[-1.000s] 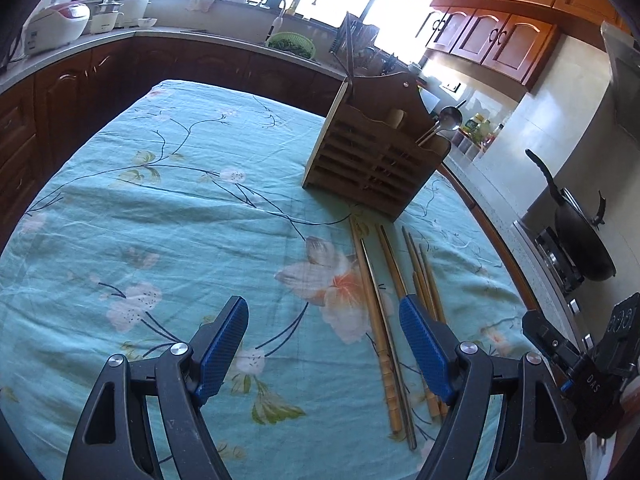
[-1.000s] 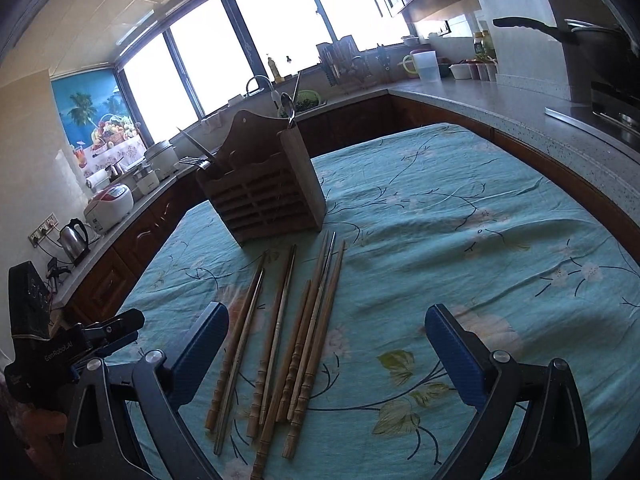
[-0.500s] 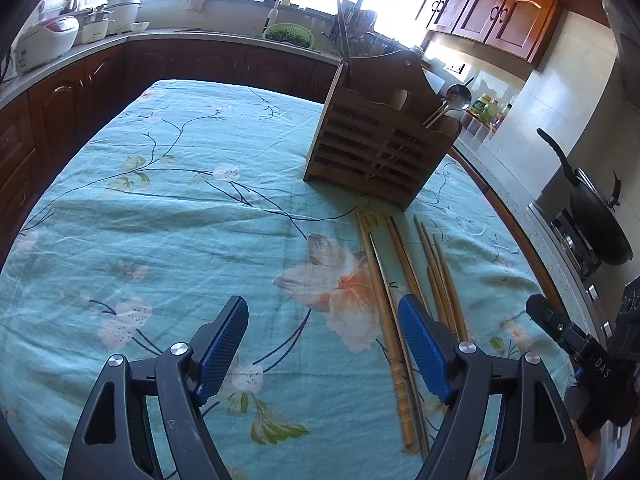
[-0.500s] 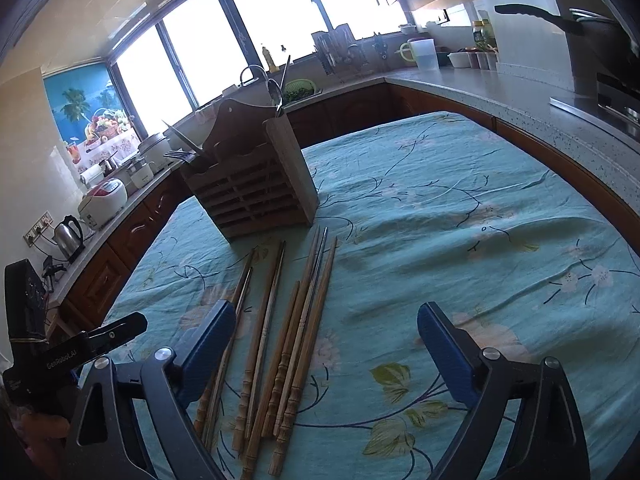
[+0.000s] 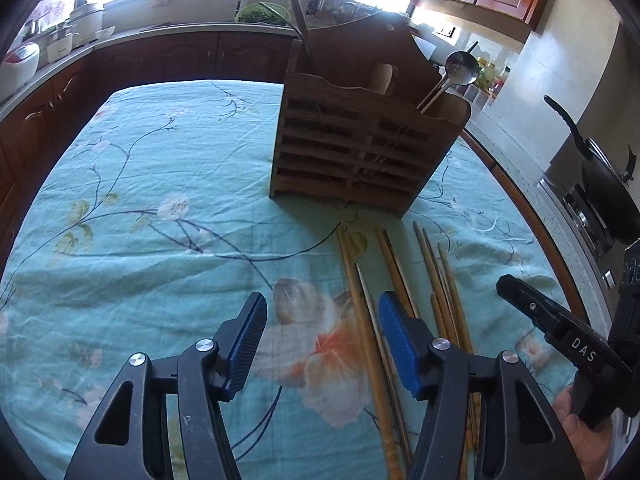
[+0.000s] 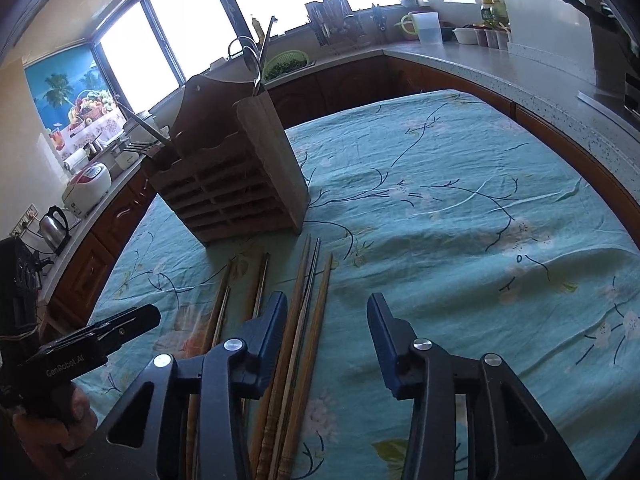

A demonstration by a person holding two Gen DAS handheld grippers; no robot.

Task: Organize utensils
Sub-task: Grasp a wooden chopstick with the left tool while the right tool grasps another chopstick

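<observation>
Two handheld grippers hover low over a kitchen table draped in a teal floral tablecloth [image 5: 168, 184], where a loose row of wooden chopsticks [image 5: 362, 312] lies side by side just in front of a slatted wooden utensil holder [image 5: 360, 152]. The left gripper [image 5: 320, 344] has its blue-padded jaws spread wide and holds nothing; two chopsticks at the left of the row lie below the gap, close to its right finger. The right gripper [image 6: 328, 340] is likewise wide open and empty, with the three chopsticks at the right of the row running beneath the gap beside its left finger [image 6: 272, 332]. A metal spoon [image 5: 460, 70] stands upright in the holder's right compartment. A black pan [image 5: 604, 192] sits on the stove beyond the table's right edge.
</observation>
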